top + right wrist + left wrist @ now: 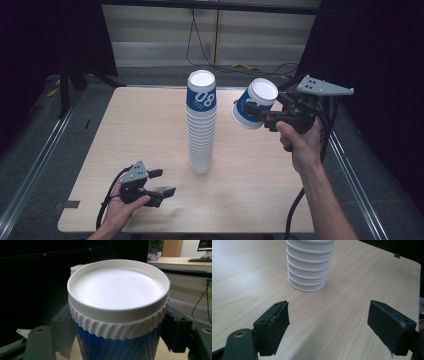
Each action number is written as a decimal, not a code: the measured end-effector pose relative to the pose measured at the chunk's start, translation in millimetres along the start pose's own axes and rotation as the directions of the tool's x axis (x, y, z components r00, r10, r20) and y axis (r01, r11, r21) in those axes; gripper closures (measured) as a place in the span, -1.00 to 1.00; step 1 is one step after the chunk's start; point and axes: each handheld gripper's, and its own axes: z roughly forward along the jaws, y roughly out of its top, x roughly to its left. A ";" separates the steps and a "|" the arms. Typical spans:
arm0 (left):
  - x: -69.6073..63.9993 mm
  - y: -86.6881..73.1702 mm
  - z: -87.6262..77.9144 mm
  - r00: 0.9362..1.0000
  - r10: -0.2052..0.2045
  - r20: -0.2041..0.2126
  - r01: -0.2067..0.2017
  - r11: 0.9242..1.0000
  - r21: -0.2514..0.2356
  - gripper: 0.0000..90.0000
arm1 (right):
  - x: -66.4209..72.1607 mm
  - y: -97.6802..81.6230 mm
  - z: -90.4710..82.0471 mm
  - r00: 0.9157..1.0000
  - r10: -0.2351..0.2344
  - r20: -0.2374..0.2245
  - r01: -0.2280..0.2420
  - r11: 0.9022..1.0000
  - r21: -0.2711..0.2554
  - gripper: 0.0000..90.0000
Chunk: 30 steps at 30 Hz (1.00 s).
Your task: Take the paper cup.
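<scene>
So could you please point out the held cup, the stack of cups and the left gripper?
held cup (248,114): high view, on its blue side wall.
stack of cups (201,145): high view, on the white ribbed rims.
left gripper (163,183): high view, midway between its open jaws.

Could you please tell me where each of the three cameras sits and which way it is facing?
High view: above the person's side, looking forward and down on the table; forearms and both hand-held grippers show.
Left gripper view: rides the left hand-held gripper, looking low across the table at the stack; open jaws show.
Right gripper view: rides the right hand-held gripper, facing the held cup; its jaws grip it.
Shared: high and left views both show the stack.
</scene>
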 end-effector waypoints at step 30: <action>-9.4 56.7 16.2 0.991 0.046 0.128 -0.045 0.999 -0.010 -0.63 | 11.3 -99.3 41.1 0.993 0.067 -0.099 -0.051 0.986 0.156 -0.44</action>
